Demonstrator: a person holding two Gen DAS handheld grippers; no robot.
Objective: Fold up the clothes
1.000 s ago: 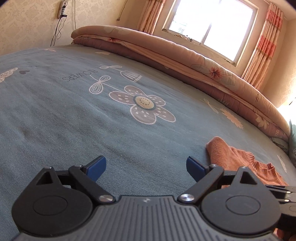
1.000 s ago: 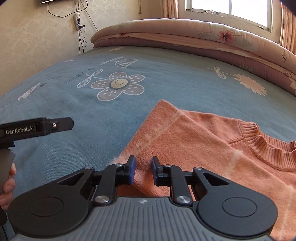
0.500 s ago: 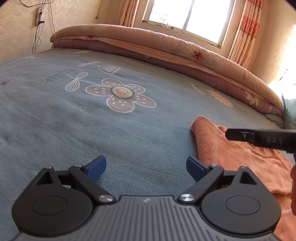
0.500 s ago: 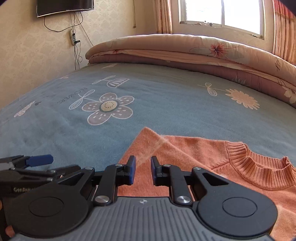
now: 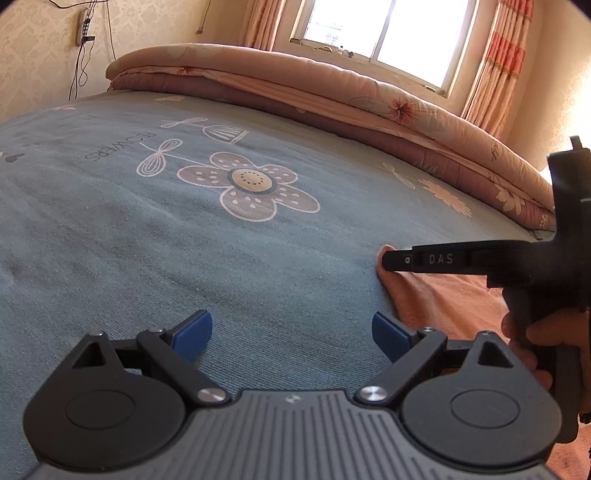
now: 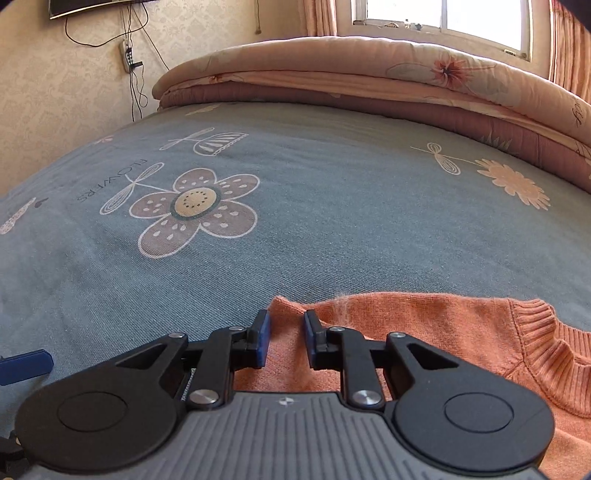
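An orange knit sweater with a ribbed collar lies on the blue flowered bed sheet. My right gripper sits at the sweater's near-left corner. Its jaws are narrow and opening, with that corner bunched between the pads. In the left wrist view the right gripper reaches in from the right, held by a hand, with the sweater hanging under its tip. My left gripper stands wide open over bare sheet, just left of the sweater. Its blue fingertip shows at the right wrist view's left edge.
A folded peach and brown quilt runs along the bed's far side under a bright window with striped curtains. A power strip with cables hangs on the left wall. A large flower print marks the sheet's middle.
The right gripper has come in from the right in the left wrist view. In its own view the sweater's corner has drawn in to its fingertips. The left gripper stays wide open.
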